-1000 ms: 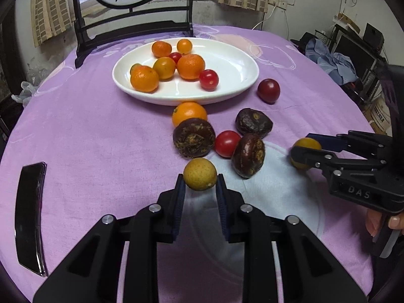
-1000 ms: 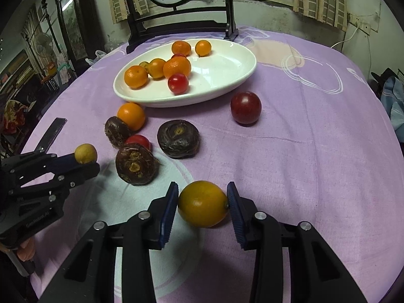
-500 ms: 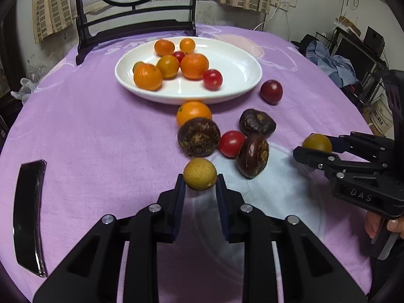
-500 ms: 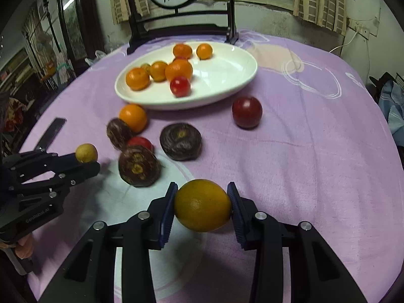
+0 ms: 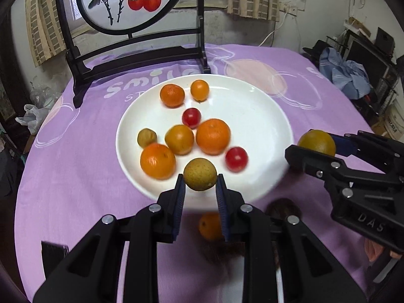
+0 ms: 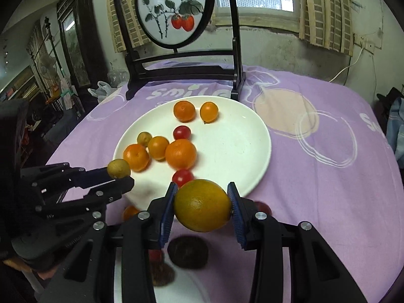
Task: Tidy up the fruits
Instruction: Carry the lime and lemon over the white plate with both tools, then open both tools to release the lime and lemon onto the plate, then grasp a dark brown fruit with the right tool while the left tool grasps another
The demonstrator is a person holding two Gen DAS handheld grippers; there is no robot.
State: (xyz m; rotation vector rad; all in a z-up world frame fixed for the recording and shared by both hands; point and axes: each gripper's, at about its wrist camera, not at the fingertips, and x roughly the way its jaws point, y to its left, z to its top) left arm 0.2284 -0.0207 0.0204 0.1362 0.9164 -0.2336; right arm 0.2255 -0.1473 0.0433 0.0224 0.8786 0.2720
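In the left wrist view, the left gripper (image 5: 199, 189) is clenched on a small speckled yellow-brown fruit (image 5: 200, 174), held above the 6 o'clock rim of the white plate (image 5: 265, 116) on the purple-clothed bench (image 5: 75, 171). On the plate lie a large mandarin (image 5: 213, 136) near the centre, another mandarin (image 5: 157, 161) at 8 o'clock, two cherry tomatoes, one (image 5: 236, 159) at 5 o'clock, and smaller orange fruits toward 12 o'clock. At 3 o'clock of the plate, the right gripper (image 5: 315, 149) grasps a yellow-green citrus (image 5: 317, 142). Below the fingers an orange fruit (image 5: 209, 226) lies on the cloth. In the right wrist view, the right gripper (image 6: 202, 208) grips that citrus (image 6: 202, 205) between its blue pads, at the plate's (image 6: 242, 151) 6 o'clock edge. The left gripper (image 6: 118, 174) comes in at 8 o'clock, holding the small fruit (image 6: 118, 168). A dark brown fruit (image 6: 188, 252) sits on the bench under the right gripper. A framed persimmon painting (image 6: 175, 10) stands at 12 o'clock.
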